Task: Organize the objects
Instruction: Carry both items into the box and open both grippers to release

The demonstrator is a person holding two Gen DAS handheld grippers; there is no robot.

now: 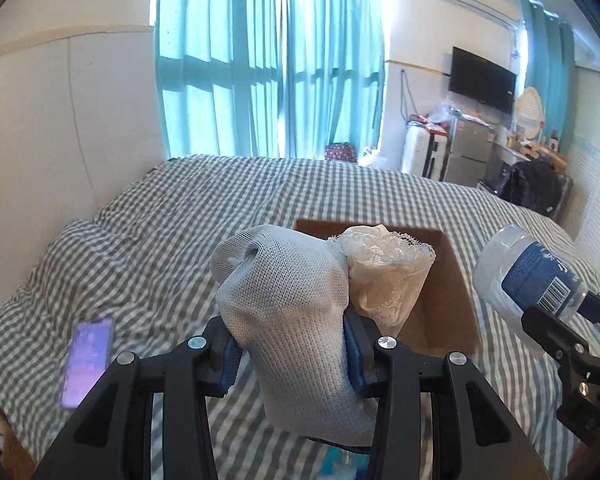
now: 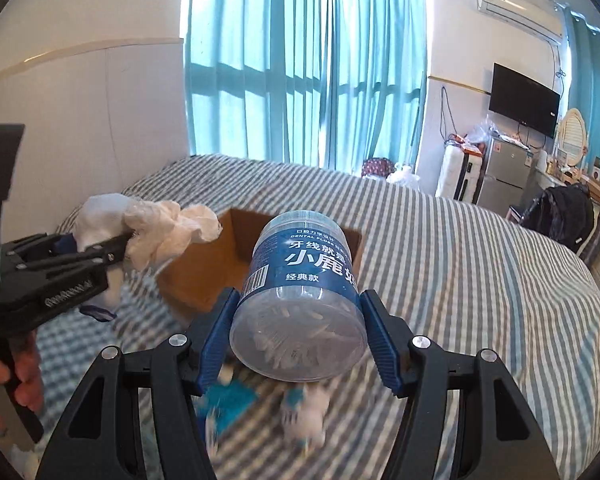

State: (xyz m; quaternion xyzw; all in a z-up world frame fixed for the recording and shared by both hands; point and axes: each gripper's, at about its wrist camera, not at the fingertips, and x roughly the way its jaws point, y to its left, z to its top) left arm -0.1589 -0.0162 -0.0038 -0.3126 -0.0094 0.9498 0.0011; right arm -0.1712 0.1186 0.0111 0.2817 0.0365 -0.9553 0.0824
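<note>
My left gripper [image 1: 292,344] is shut on a pale blue mesh cloth [image 1: 288,320] with a cream lace garment [image 1: 388,276] bunched beside it, held above the bed just before an open cardboard box [image 1: 448,280]. It also shows in the right wrist view [image 2: 116,248], with the cloth bundle [image 2: 160,232] near the box's left edge. My right gripper [image 2: 300,332] is shut on a clear jar of dental floss picks [image 2: 300,292] with a blue label, held in the air in front of the box [image 2: 204,276]. The jar [image 1: 528,276] shows at right in the left wrist view.
A grey checked bedspread [image 1: 180,216] covers the bed. A phone [image 1: 86,360] with a lit screen lies at its left. Small blue and white items [image 2: 268,408] lie blurred on the bed below the jar. Teal curtains, a TV, a fridge and clutter stand beyond.
</note>
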